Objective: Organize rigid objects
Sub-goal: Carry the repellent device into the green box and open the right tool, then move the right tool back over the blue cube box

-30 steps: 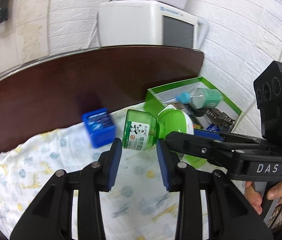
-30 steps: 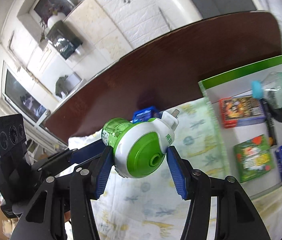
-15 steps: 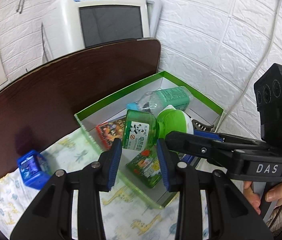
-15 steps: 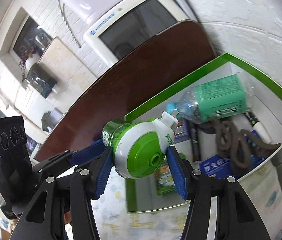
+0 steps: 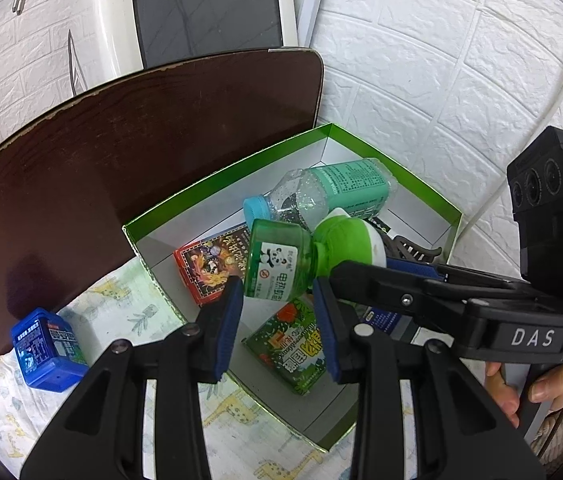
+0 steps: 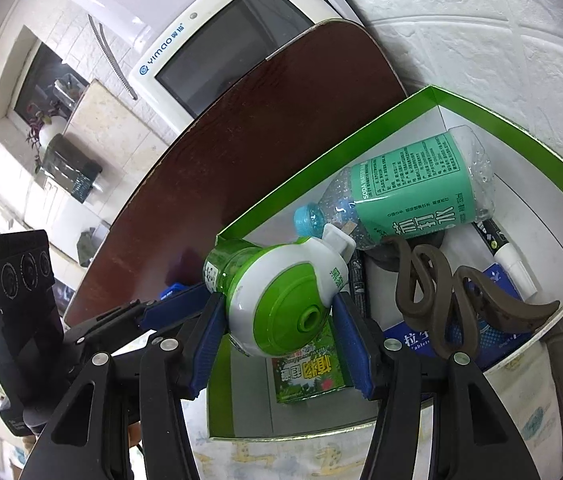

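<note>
Hovering over the green box [image 5: 393, 160], the right gripper [image 6: 281, 328] clamps the white-and-green head of a mosquito repellent bottle [image 6: 281, 300], while the left gripper [image 5: 277, 304] closes on its green glass body. Most of the sorting looks done: inside the box lie a water bottle [image 6: 413, 184], a red packet [image 5: 209, 268], a green packet [image 5: 293, 344], a blue carton [image 6: 493, 332], a marker [image 6: 505, 248] and a brown hair clip [image 6: 441, 292]. A blue box [image 5: 45, 348] waits outside on the cloth [image 5: 121, 308].
</note>
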A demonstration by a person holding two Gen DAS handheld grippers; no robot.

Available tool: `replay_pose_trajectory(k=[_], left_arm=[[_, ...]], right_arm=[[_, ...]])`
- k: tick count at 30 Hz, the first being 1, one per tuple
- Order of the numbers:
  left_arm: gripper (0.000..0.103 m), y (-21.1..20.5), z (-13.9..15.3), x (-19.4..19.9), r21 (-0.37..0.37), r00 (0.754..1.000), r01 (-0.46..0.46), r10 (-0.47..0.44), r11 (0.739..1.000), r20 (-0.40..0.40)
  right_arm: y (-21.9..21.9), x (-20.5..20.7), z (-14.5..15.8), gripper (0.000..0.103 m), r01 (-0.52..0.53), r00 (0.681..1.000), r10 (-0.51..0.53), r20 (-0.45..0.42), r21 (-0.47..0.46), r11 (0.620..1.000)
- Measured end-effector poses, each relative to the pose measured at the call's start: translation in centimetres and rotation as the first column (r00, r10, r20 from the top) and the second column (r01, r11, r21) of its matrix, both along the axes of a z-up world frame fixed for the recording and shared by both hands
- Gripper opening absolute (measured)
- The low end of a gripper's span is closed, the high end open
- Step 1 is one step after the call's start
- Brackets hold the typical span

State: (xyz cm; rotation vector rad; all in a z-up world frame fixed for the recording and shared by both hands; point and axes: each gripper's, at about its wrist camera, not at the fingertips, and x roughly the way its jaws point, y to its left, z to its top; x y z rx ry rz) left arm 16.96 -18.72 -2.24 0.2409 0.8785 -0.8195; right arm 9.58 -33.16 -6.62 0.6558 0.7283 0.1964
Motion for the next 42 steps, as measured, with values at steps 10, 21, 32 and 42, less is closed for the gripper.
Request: replay_pose_trajectory(k=[10,21,32,42], left_arm=[[0.033,-0.2,-0.9,0.9,0.003,1.0,-0.011,0.012,1.0,-0.024],[0.037,0.3,-1.7,1.5,0.005,0.998,-0.026,0.027,1.0,-0.053],[0.053,4.8,0.0,0.4,-0.034,0.995,-0.103,0.102,0.994,-0.016],[0.059,16.0,0.1,0.9,-0.056,0.929,-0.37,0.37,0.927,-0.016]], right_arm=[[0.4,1.3,-0.2,0.057,-0.013,1.0,0.012,-0.019,-0.024,1.0],[1.0,2.0,-0.3,0.057,-0.002,1.0,0.002,-0.016,-0.026,1.0],[1.6,0.7,0.9,0.057,0.01,1.0,-0.01,-0.001,-0.027,1.0],[7.4,1.3,2.9,0.057,-0.1,0.994,0.102,0.039,-0.043,0.994]])
